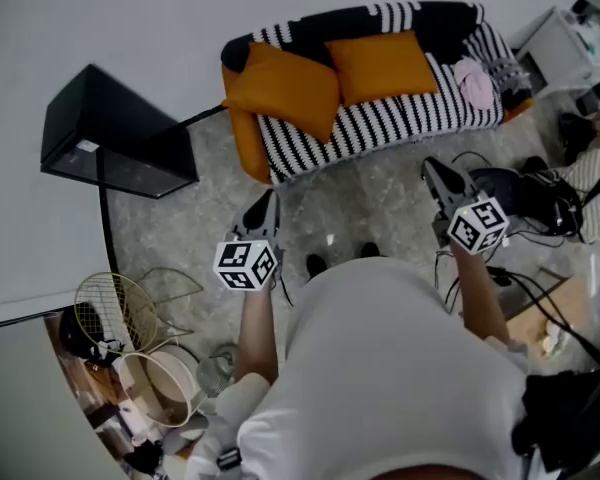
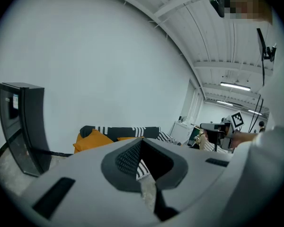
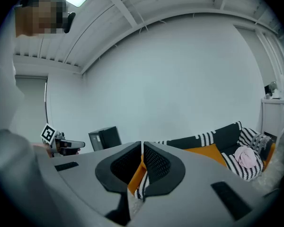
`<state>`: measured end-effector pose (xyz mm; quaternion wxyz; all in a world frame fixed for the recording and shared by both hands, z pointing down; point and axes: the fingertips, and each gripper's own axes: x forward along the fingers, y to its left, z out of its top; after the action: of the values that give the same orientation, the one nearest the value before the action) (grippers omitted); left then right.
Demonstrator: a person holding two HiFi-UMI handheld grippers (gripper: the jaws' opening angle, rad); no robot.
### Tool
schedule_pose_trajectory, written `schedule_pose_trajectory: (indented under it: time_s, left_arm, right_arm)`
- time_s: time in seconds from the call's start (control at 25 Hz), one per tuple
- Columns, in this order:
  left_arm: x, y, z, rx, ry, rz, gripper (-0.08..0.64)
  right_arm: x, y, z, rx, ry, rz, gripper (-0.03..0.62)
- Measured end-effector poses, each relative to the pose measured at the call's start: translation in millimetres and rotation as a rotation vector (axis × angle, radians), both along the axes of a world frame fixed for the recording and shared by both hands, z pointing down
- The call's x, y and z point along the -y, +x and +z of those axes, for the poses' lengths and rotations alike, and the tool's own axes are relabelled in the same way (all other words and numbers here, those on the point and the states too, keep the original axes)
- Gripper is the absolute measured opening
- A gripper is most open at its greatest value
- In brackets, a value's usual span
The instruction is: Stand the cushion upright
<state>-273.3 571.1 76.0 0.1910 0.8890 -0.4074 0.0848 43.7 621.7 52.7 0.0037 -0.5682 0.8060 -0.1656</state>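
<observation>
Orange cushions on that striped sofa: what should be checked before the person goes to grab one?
1. Cushions in sight: ok, the left cushion and right cushion are on the sofa.
2. Nothing in the left gripper: ok, its fingers hold nothing.
3. Nothing in the right gripper: ok.
4. Fingers open for a grab: not ok, both pairs are shut.
5. Close enough: not ok, both grippers hang over the floor, short of the sofa.
6. Which cushion needs standing up: cannot tell.
</observation>
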Motion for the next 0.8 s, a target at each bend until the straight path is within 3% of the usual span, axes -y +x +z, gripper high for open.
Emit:
schedule_pose_trajectory:
  time_s: [0.44, 0.8]
  left_arm:
    - [-8, 24, 3, 0.011, -0.001, -0.027, 0.002]
    - [-20, 53, 7, 0.005, -0.009, -0.103, 0.002]
  right_arm:
    - [-1, 24, 1, 0.020, 0.008, -0.040, 0.044]
    - [-3, 67, 11, 0.023, -0.002, -0.086, 0.044]
